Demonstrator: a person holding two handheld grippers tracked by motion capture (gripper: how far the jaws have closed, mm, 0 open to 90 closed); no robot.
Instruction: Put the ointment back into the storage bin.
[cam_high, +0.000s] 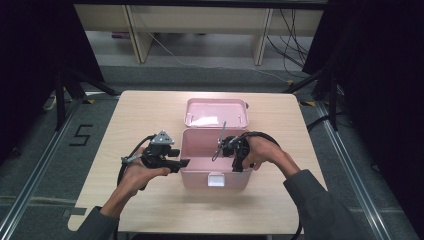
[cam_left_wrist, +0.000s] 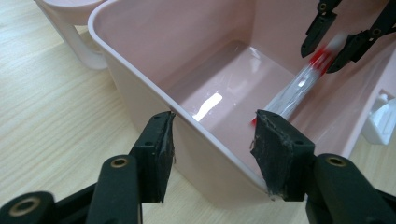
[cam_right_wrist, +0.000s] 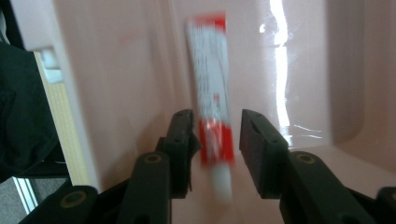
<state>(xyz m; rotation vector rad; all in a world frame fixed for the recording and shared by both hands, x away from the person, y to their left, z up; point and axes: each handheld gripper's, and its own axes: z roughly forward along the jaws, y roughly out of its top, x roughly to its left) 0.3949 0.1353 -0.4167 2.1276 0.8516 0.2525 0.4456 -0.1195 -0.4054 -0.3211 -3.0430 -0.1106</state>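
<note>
An open pink box (cam_high: 192, 150) stands mid-table with its lid (cam_high: 216, 113) laid back. My left gripper (cam_high: 186, 162) is at the box's left wall (cam_left_wrist: 140, 51); in the left gripper view (cam_left_wrist: 212, 144) one pad sits outside and one inside, both touching the wall. My right gripper (cam_high: 222, 145) hangs over the box's inside. A red and white tube (cam_right_wrist: 210, 70) shows blurred between that gripper's (cam_right_wrist: 215, 135) parted pads, with a gap on at least one side. The left gripper view has the tube (cam_left_wrist: 299, 88) slanting down into the box below the right gripper (cam_left_wrist: 334, 39).
A white latch (cam_high: 216, 180) sits on the box's near wall. The wooden table (cam_high: 145, 110) has bare room left, right and in front of the box. Dark stands and cables flank the table, and a floor mark "5" (cam_high: 81, 135) lies left.
</note>
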